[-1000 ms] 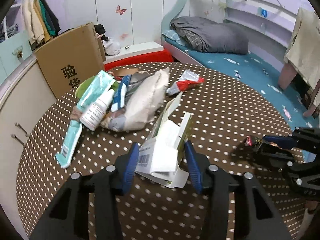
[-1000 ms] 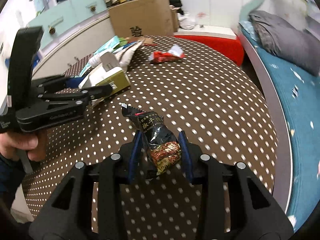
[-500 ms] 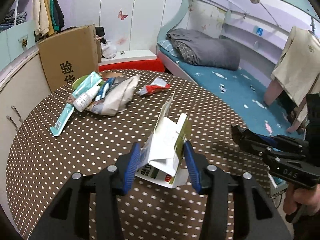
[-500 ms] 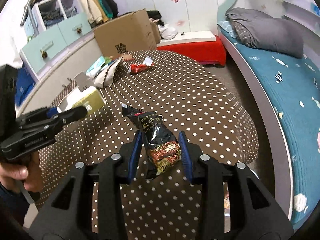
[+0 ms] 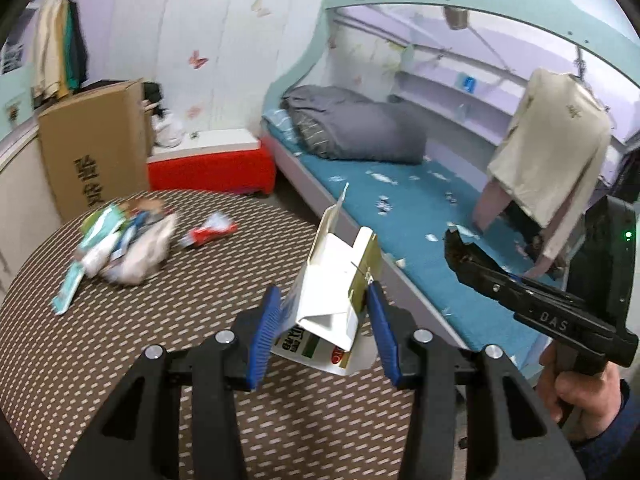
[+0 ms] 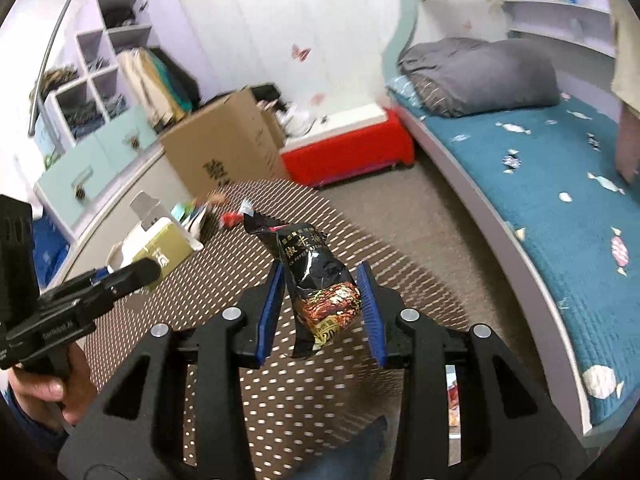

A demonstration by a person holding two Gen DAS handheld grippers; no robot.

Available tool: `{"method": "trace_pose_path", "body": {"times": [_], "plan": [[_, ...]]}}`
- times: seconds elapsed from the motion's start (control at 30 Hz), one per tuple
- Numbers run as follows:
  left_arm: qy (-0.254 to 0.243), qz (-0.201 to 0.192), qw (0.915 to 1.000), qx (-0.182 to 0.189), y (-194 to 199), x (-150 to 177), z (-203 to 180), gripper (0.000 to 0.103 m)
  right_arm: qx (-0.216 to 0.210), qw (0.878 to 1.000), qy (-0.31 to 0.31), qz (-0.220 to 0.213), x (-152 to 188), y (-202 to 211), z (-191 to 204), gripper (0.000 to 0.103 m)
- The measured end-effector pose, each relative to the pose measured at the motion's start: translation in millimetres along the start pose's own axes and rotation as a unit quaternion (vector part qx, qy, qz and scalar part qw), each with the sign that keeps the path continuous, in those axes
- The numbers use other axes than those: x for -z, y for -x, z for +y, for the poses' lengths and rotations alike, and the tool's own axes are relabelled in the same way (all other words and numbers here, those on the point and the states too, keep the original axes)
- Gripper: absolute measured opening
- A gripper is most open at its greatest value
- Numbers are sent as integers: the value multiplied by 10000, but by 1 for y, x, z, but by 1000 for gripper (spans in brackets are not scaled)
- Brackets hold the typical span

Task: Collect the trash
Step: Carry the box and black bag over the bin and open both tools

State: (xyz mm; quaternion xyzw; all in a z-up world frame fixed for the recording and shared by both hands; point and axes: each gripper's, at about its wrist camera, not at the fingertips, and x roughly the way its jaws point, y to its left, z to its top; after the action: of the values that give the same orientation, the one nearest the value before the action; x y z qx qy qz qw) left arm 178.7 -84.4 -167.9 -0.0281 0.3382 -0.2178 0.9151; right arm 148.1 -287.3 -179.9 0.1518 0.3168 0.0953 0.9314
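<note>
My left gripper [image 5: 322,320] is shut on a torn white and olive carton [image 5: 334,288], lifted above the round dotted table [image 5: 120,340]. The right gripper [image 6: 318,304] is shut on a black snack wrapper [image 6: 316,276], also held in the air over the table's right side. In the right wrist view the carton [image 6: 160,246] shows at the left in the other gripper. The right gripper's black body [image 5: 532,304] and the hand holding it appear at the right of the left wrist view. A pile of wrappers and a bottle [image 5: 120,248] and a red wrapper [image 5: 210,232] lie at the table's far side.
A cardboard box [image 5: 96,148] stands behind the table on the left, a red bench [image 5: 212,168] beyond it. A bed with a teal cover [image 6: 540,200] and grey duvet [image 5: 356,128] runs along the right. Some litter [image 6: 454,400] lies on the floor below the table edge.
Both grippers have risen and drawn back from the table toward its near right side, each carrying its piece of trash. The pile on the table looks farther away.
</note>
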Motion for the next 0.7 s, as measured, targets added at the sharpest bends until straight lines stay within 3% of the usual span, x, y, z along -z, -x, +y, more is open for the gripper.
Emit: {"method": "trace_pose_path", "body": {"times": [0.2, 0.4, 0.7], "plan": [[-332, 46, 9981, 520, -23, -15, -63, 44, 514, 9970, -541, -182, -3, 23, -59, 37], [-604, 486, 9931, 880, -69, -4, -125, 44, 852, 9898, -1143, -33, 13, 26, -118, 37], [-865, 1332, 9827, 957, -146, 28, -176, 44, 981, 9772, -1835, 434, 51, -2, -175, 37]]}}
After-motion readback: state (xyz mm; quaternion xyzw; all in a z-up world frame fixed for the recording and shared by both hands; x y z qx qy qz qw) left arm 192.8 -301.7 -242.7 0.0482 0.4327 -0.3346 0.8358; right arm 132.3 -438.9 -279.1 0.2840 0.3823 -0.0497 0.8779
